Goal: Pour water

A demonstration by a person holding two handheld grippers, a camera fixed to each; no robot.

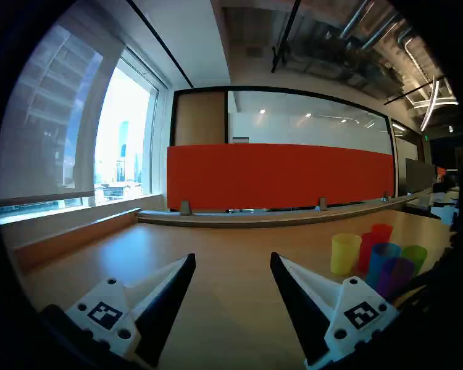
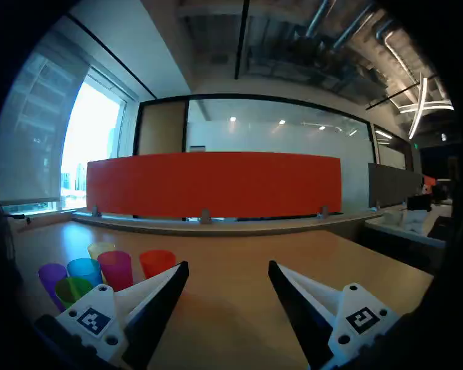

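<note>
While both stand spread and empty, left gripper [image 1: 231, 256] and right gripper [image 2: 228, 264] hover above the desk [image 1: 231, 237], short of the red divider [image 1: 281, 176]. Coloured cups [image 1: 379, 259] [image 2: 115, 268]: clustered between them, nearer than the divider. Step judged approach; next, close squarely on one cup.

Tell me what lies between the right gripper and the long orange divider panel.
Bare wooden desktop only, from right gripper to orange divider panel, in the right gripper view; the coloured plastic cups stand aside.
</note>
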